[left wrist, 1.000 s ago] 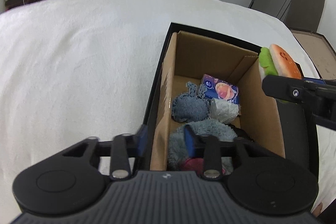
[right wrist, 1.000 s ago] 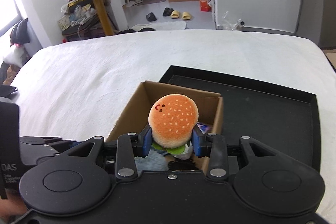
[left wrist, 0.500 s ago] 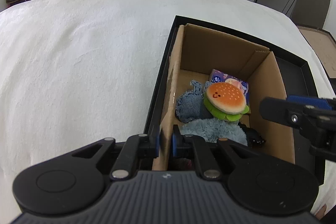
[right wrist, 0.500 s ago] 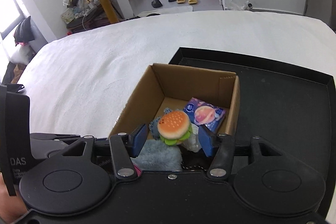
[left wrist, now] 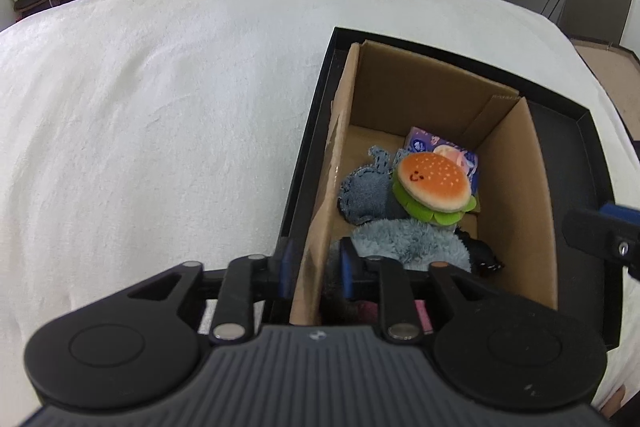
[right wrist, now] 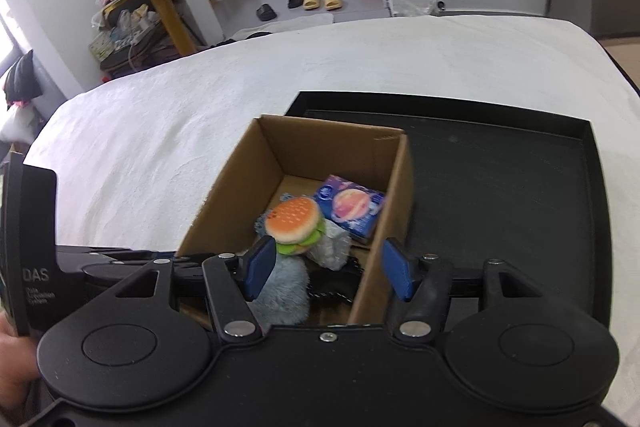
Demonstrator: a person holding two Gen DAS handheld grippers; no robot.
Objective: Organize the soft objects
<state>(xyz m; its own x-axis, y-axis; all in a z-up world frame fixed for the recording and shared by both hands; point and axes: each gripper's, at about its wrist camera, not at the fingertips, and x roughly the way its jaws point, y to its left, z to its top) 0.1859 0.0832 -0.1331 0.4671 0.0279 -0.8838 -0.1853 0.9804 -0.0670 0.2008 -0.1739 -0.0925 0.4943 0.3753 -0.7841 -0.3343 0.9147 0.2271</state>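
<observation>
Left wrist view: left gripper [left wrist: 314, 273] pitched steeply down, straddling the left wall of the cardboard box [left wrist: 516, 187]; jaws opening, pads not pressing the wall. Right gripper [right wrist: 326, 267] also angled down over the box's near end, jaws opening, nothing gripped; the right wall stands between its pads. Burger plush [right wrist: 296, 225] lies released inside, on the grey plush [left wrist: 408, 245], touching the tissue pack [right wrist: 350, 207]. Box sits at the black tray's [right wrist: 520, 187] left edge.

Both grippers are black, with blue pads [right wrist: 260, 267], silver screws and round side discs.
</observation>
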